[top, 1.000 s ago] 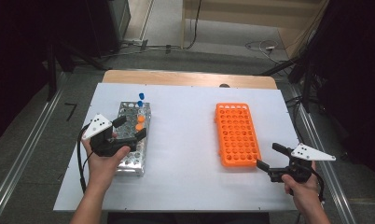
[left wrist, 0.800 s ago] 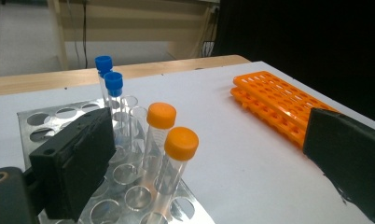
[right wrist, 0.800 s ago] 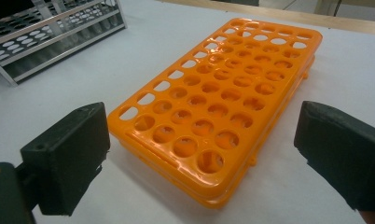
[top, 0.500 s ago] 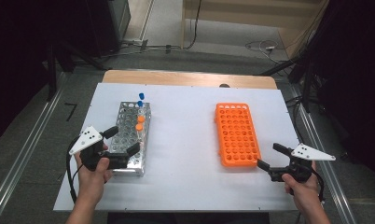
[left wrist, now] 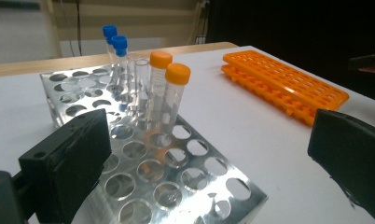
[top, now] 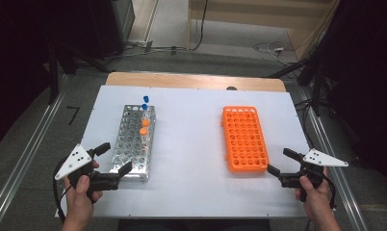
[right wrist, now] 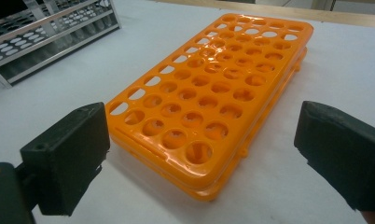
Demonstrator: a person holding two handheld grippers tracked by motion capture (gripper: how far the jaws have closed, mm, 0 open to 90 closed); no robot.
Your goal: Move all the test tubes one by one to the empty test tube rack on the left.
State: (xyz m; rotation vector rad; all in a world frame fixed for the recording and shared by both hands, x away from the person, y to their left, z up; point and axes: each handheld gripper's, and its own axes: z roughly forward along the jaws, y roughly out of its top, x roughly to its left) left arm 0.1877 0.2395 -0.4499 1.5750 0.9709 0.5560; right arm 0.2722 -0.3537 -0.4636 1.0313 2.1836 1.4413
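Shiny metal rack, glossy orange plastic rack, clear tubes, matt white table

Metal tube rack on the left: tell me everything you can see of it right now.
The metal tube rack is a shiny silver block of round holes, lying flat on the white table, long side running away from the person. Its far end holds two blue-capped tubes, one uncapped tube and two orange-capped tubes, all upright. The other holes are empty. The left gripper hangs open at its near end, holding nothing.
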